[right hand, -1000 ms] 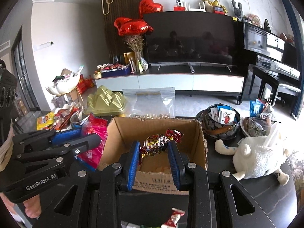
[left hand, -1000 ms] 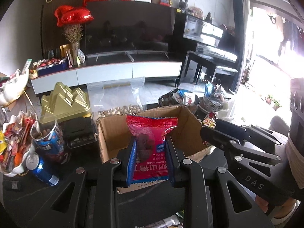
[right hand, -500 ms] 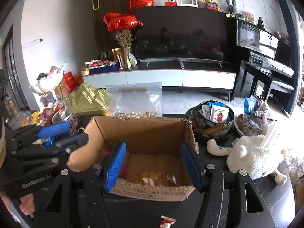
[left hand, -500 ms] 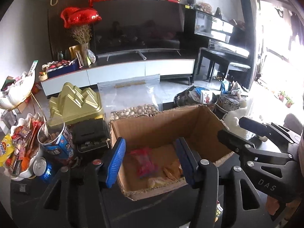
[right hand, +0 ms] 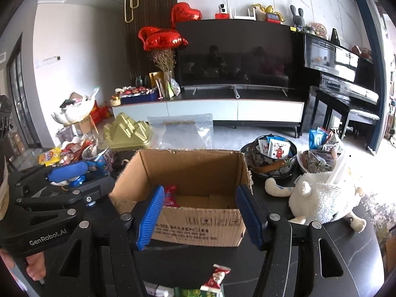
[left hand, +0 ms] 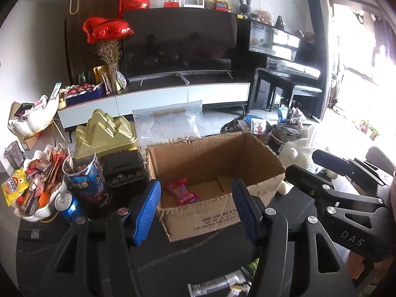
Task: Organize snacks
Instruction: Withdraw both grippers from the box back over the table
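An open cardboard box (left hand: 212,156) (right hand: 193,168) stands on the dark table in front of both grippers. A red snack packet (left hand: 183,194) (right hand: 170,195) lies on its floor at the left. My left gripper (left hand: 195,185) hovers at the box's near wall, its jaws opening with nothing between the blue pads. My right gripper (right hand: 201,190) is open and empty at the near wall too. Each gripper shows in the other's view: the right gripper (left hand: 304,163) at the box's right corner, the left gripper (right hand: 91,177) at its left. A red-and-white candy (right hand: 216,277) lies on the table below the right gripper.
Left of the box stand a blue snack cup (left hand: 84,173), a drink can (left hand: 65,204), a white dish of snacks (left hand: 29,188) and a gold tin (left hand: 106,133). A zip bag (left hand: 170,123) leans behind. To the right are a bowl of packets (right hand: 272,153) and a plush sheep (right hand: 324,200).
Both grippers opened and released their packets, which dropped into the box. Both grippers then drew back toward the box's near side.
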{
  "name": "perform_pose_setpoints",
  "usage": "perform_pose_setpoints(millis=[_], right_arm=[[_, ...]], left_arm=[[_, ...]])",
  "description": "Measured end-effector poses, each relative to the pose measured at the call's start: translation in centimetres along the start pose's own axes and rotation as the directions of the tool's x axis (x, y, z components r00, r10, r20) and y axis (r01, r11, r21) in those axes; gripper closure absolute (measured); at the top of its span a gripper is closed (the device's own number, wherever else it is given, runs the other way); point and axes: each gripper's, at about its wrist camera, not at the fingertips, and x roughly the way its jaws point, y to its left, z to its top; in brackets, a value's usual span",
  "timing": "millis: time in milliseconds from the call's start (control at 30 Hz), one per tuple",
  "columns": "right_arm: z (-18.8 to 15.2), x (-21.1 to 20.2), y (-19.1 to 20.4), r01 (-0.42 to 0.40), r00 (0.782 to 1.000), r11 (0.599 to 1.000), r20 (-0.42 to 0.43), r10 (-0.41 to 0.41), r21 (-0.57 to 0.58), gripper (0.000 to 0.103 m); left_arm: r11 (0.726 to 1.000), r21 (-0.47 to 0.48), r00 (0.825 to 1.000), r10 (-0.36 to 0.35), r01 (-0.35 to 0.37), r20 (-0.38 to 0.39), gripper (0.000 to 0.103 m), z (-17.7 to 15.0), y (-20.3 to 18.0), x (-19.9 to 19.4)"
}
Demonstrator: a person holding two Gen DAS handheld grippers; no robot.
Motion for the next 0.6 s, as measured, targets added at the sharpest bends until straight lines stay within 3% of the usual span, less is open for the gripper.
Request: perform_pose_setpoints(millis=[600], right_arm=[[-4.9,-6.1,1.4,-0.032,0.999,0.999,0.012,0.032,0.032,0.041]], left_arm=[[0.999,0.037,0.998,-0.028,0.026,0.061,0.042,-4.9,-1.2,-7.4]])
